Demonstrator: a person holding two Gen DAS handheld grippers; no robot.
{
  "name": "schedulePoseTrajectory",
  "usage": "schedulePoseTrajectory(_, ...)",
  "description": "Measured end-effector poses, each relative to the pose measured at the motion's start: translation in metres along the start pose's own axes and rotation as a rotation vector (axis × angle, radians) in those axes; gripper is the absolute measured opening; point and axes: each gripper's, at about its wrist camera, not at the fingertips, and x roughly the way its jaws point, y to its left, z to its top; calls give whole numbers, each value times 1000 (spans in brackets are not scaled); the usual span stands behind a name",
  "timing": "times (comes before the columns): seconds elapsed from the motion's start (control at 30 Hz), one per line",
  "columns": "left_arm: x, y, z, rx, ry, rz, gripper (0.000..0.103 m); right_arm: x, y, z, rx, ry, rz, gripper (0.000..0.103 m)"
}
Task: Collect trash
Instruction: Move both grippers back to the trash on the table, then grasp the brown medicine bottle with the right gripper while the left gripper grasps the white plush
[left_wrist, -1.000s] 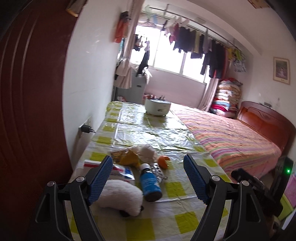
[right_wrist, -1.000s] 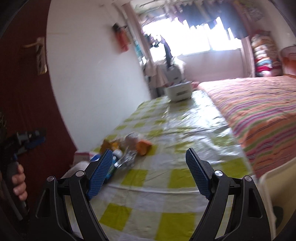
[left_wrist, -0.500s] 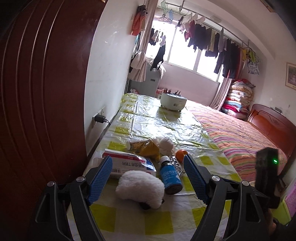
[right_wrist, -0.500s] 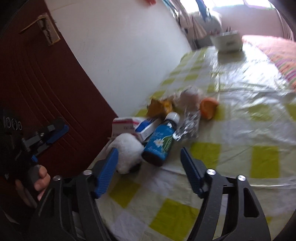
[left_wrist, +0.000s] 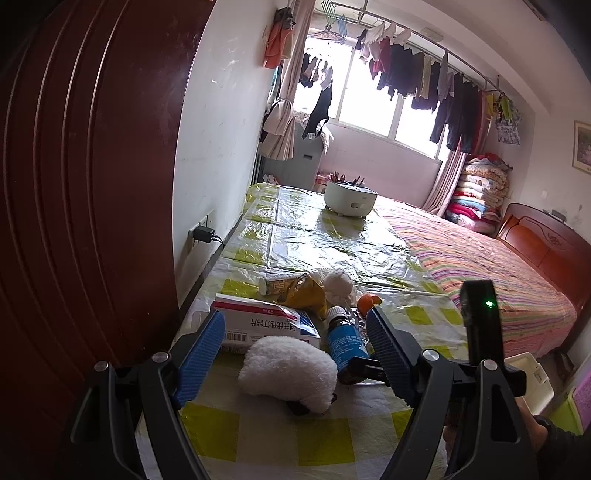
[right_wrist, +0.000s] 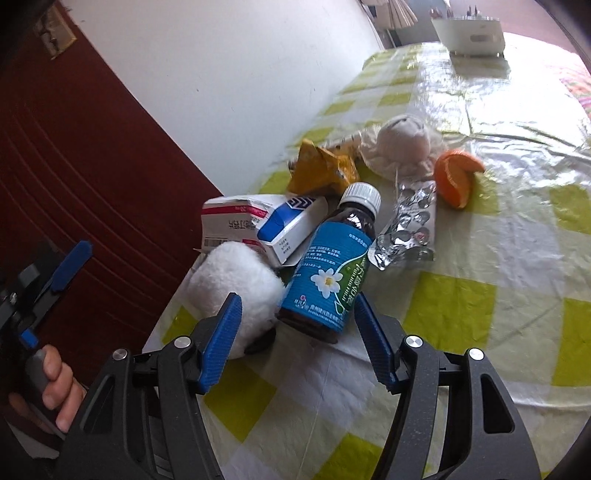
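Right gripper (right_wrist: 295, 332), jaws spread, straddles the medicine bottle's (right_wrist: 328, 266) base — closing off-centre risks rolling the bottle into the adjacent white fluffy item (right_wrist: 236, 280); left gripper (left_wrist: 295, 350) likewise spread, empty.

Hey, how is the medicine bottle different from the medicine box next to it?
The medicine bottle is round, dark glass with a blue flower label; the medicine box is flat-sided white card with red and blue print. The bottle's white cap is on, while the box's end looks torn open. Both lie on their sides on the checked tablecloth.
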Motion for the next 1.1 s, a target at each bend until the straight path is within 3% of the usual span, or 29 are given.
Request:
schedulePoseTrajectory(0.37, 7, 5, 0, -27, 21, -12, 77, 30, -9, 30, 14, 43, -71, 62)
schedulePoseTrajectory(0.43, 8, 5, 0, -23, 23, -10, 77, 35, -9, 33, -7, 50, -98, 55)
schedulePoseTrajectory(0.67, 7, 11, 1, -38, 20, 5, 77, 43, 6, 32, -141, 30, -178, 50)
schedulePoseTrajectory(0.97, 11, 29, 1, -115, 52, 17, 77, 26, -5, 17, -90, 5, -108, 44)
schedulePoseTrajectory(1.1, 25, 31, -5, -121, 130, 12, 77, 7, -13, 11, -25, -16, -38, 43)
